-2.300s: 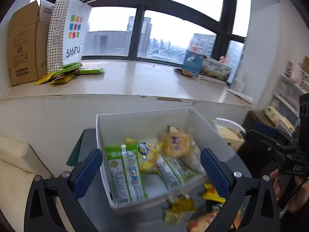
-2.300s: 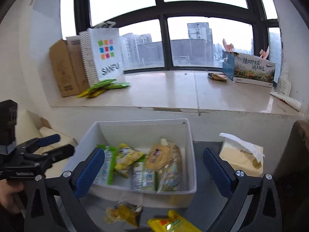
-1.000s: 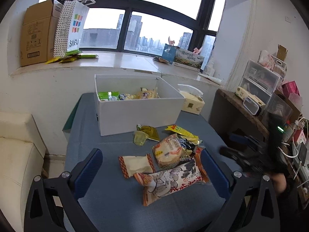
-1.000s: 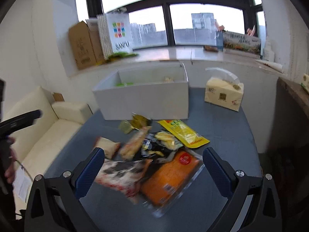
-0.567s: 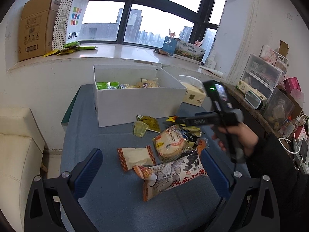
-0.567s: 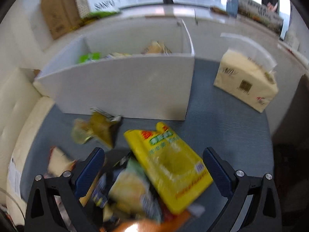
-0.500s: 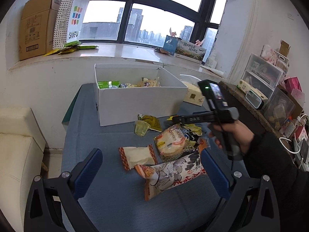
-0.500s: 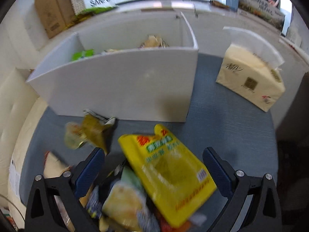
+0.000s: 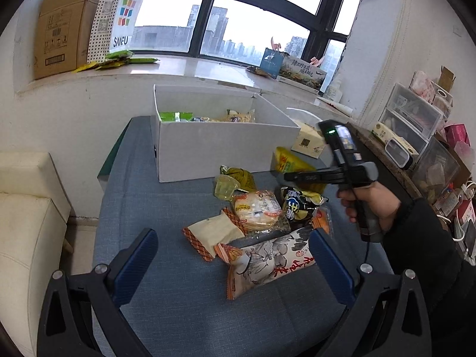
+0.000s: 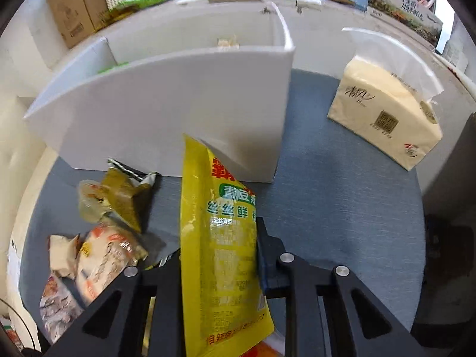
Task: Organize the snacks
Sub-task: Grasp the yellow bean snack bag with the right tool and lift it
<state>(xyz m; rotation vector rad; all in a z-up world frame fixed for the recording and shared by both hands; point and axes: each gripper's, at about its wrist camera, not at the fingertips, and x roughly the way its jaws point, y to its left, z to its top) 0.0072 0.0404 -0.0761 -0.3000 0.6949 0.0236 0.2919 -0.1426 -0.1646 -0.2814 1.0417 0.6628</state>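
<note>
Right gripper [image 10: 218, 255] clamped on yellow packet [image 10: 220, 238], jaws just closed.
Left gripper [image 9: 232, 255] apart, empty; paper bag [image 9: 120, 20] reads "SANFU".

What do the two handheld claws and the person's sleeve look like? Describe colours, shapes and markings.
Left claw: black triangular cut-out frames with silver bolts and ribbed blue pads. Right claw: a black pistol-grip body with a green light on top, a cable hanging below; the right hand has a black sleeve.
</note>
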